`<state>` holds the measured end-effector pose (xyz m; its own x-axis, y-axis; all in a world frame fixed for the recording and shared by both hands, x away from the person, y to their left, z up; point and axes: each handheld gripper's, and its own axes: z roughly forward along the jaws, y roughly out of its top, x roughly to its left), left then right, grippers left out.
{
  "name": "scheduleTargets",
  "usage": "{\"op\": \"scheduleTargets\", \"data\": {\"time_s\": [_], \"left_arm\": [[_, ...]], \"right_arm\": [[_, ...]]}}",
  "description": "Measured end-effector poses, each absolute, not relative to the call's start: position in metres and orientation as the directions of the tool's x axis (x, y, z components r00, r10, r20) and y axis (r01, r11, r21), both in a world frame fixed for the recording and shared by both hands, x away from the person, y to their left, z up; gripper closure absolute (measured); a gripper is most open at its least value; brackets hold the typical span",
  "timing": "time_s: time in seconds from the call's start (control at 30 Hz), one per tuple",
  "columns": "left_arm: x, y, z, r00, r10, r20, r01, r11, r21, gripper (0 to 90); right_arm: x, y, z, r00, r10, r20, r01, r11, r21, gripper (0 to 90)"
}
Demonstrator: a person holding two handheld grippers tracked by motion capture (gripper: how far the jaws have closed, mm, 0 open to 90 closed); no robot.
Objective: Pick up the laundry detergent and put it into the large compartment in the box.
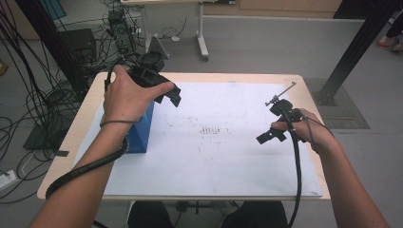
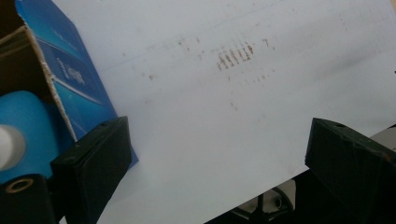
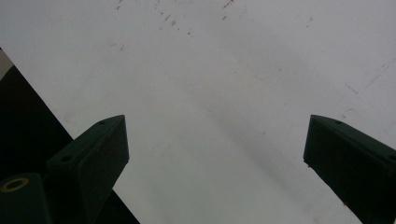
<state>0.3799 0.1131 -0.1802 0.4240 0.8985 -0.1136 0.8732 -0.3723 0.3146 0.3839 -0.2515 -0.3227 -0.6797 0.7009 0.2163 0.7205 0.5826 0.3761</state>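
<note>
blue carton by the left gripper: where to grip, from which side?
Judging from its pose, grip the blue carton by its open top edge, coming from above. It stands upright on the white sheet with a flap open and a light blue bottle inside. The left gripper is open beside it; one jaw could go inside the wall, one outside.

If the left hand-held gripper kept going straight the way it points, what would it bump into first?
Probably the large white paper sheet covering the table. The left hand-held gripper has its jaws wide apart with bare, faintly stained paper between them. The open blue cardboard box sits off to the side of that line, though depth is uncertain.
</note>
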Motion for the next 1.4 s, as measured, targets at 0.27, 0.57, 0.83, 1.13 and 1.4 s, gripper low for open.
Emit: {"op": "scheduleTargets", "data": {"time_s": [0.27,0.57,0.83,1.13,1.4], "left_arm": [[0.382,0.097,-0.201,0.442,0.887,-0.133,0.875,-0.392,0.285,7.6],[0.378,0.083,-0.224,0.459,0.875,-0.150,0.873,-0.414,0.259,7.7],[0.376,0.082,-0.243,0.457,0.875,-0.161,0.878,-0.414,0.241,7.7],[0.376,0.083,-0.264,0.442,0.880,-0.174,0.887,-0.399,0.233,7.7],[0.377,0.083,-0.278,0.440,0.879,-0.181,0.889,-0.398,0.226,7.7]], "right_arm": [[0.382,-0.253,-0.324,-0.678,0.704,0.214,0.723,0.586,0.366,6.6],[0.378,-0.252,-0.323,-0.681,0.702,0.209,0.721,0.590,0.364,6.6],[0.378,-0.245,-0.322,-0.688,0.695,0.209,0.714,0.594,0.372,6.6],[0.380,-0.236,-0.323,-0.699,0.683,0.210,0.704,0.608,0.367,6.6],[0.382,-0.234,-0.324,-0.699,0.683,0.211,0.704,0.609,0.365,6.6]]}}
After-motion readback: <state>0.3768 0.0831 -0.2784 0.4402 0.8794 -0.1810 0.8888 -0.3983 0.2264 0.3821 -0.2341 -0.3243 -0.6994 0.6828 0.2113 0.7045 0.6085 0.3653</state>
